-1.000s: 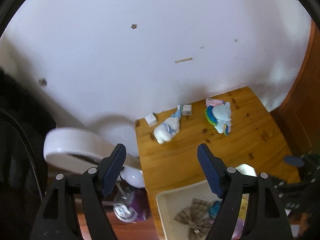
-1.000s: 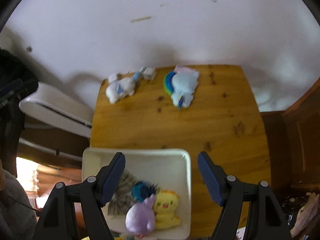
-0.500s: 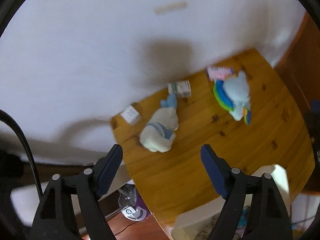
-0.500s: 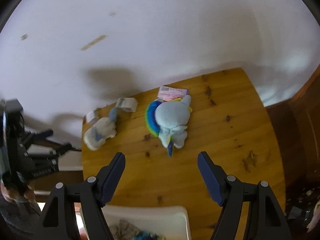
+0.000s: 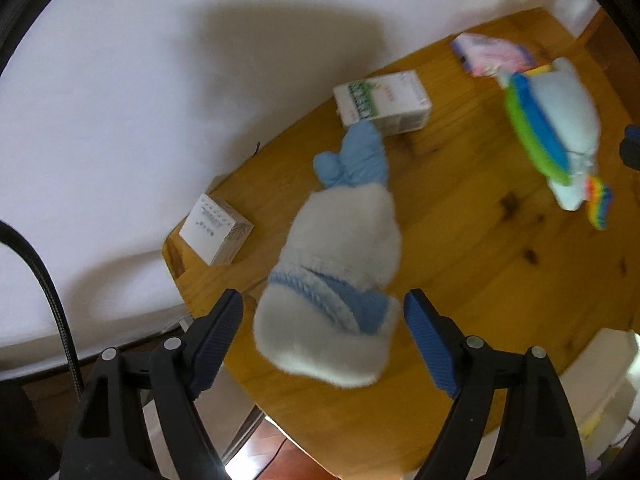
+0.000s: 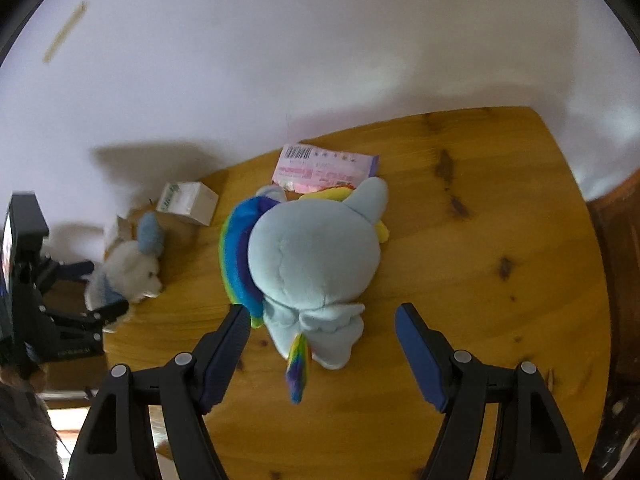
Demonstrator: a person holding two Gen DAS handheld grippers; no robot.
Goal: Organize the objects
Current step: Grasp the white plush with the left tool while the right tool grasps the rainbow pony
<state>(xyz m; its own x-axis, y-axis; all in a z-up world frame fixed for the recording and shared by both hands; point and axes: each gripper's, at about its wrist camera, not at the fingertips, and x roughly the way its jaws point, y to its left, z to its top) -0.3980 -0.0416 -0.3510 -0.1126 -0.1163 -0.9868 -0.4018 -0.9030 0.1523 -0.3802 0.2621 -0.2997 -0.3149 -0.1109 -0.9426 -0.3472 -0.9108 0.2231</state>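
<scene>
The left hand-held gripper (image 5: 323, 320) hangs with its jaws spread wide on either side of a white plush toy (image 5: 340, 276) with blue ears, which lies on the wooden desk (image 5: 480, 280) untouched by the pads. A small white box (image 5: 216, 232) sits at the desk's corner, and a green-printed carton (image 5: 382, 102) lies at the toy's ears. The right hand-held gripper (image 6: 322, 336) is likewise wide open, straddling a light blue pony toy (image 6: 316, 260) with a rainbow mane, lying on the desk. A pink packet (image 6: 324, 168) lies just behind the pony by the wall.
</scene>
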